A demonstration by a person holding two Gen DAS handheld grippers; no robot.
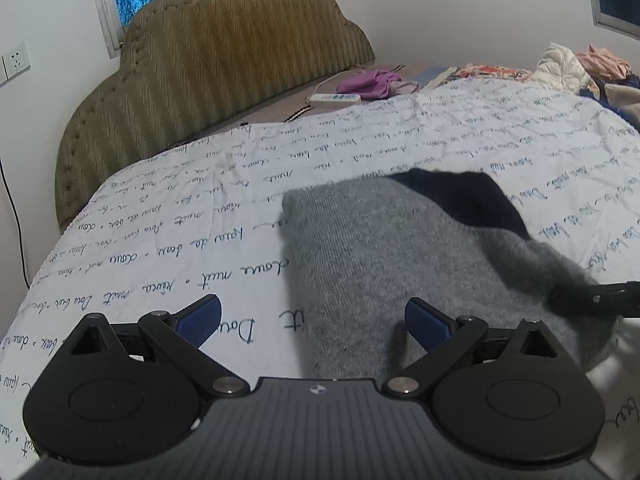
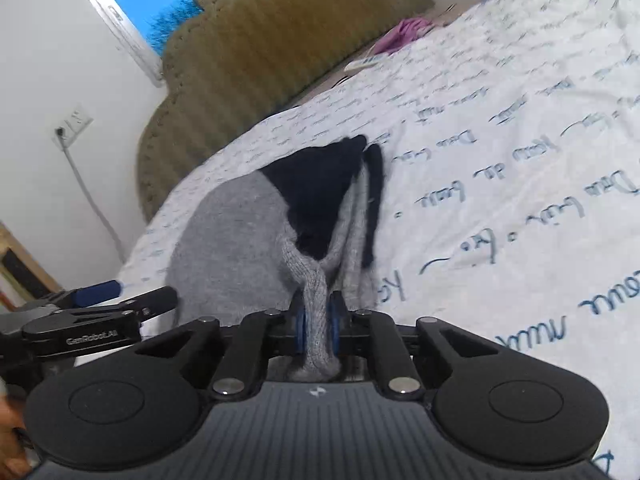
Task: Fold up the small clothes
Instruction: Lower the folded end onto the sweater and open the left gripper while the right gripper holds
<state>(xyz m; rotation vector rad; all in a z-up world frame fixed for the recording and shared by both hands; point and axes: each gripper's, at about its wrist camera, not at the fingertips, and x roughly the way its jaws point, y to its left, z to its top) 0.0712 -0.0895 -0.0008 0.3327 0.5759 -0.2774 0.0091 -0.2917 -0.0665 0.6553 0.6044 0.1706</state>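
Note:
A grey knitted garment [image 1: 380,248] with a dark navy part [image 1: 460,196] lies on the white bedspread [image 1: 200,220] printed with blue script. My left gripper [image 1: 314,314] is open just above the garment's near left edge, with nothing between its blue pads [image 1: 202,318]. My right gripper [image 2: 317,318] is shut on a bunched ribbed edge of the grey garment [image 2: 232,232], lifting it off the bed so the navy part [image 2: 316,184] folds over. The right gripper [image 1: 592,300] also shows at the right edge of the left wrist view, and the left gripper [image 2: 100,304] at the left of the right wrist view.
A padded olive headboard [image 1: 220,60] stands behind the bed. A purple cloth [image 1: 368,82] and a white power strip [image 1: 334,98] lie by it. A pile of clothes [image 1: 580,68] sits at the far right. A wall socket [image 1: 16,60] and cable [image 2: 88,192] are at left.

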